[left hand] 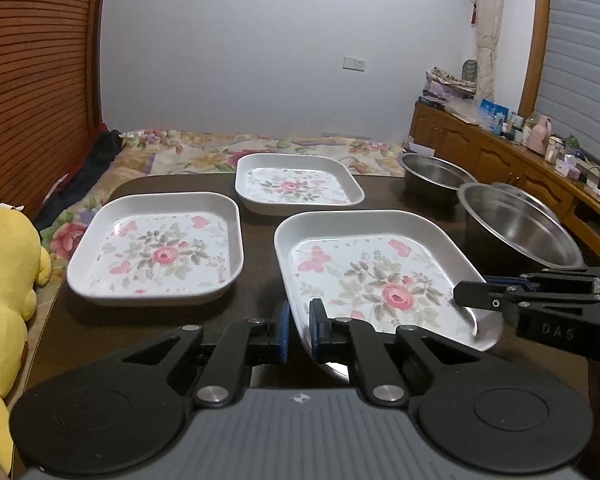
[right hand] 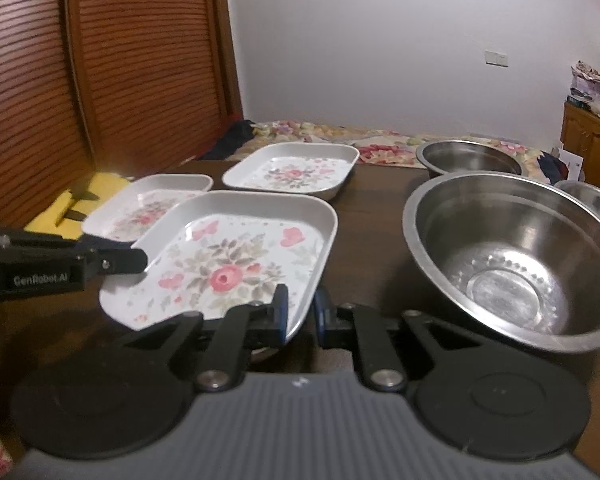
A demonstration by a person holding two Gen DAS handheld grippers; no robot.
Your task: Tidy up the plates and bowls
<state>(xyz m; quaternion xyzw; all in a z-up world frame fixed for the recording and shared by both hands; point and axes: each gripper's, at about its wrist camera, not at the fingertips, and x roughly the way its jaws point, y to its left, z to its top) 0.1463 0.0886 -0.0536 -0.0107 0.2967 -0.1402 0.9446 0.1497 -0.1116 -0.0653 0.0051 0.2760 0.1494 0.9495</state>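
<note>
The nearest flowered plate (left hand: 380,280) sits in the lower middle of the left wrist view, its near edge raised off the dark worktop (left hand: 252,240). The left hand-held gripper (left hand: 299,330) is clenched on the plate's near left corner, one blue pad outside the rim and one inside. In the right wrist view the same plate (right hand: 228,256) fills the centre left, and the right hand-held gripper (right hand: 300,312) grasps its near right corner, the rim pinched between the two pads. Each hand-held gripper shows in the other's view as a black arm reaching onto the plate from the side edge of the frame.

A second flowered plate (left hand: 156,248) lies flat at centre left of the left wrist view, just beside the held one. A third (left hand: 296,184) lies behind, toward the upper middle.

A large steel bowl (right hand: 516,260) stands at the right of the right wrist view, close beside the held plate. A smaller steel bowl (right hand: 468,158) is behind it, and the rim of another (right hand: 596,196) shows at the right edge.

A yellow plush toy (left hand: 4,288) lies at the left edge, off the worktop.
</note>
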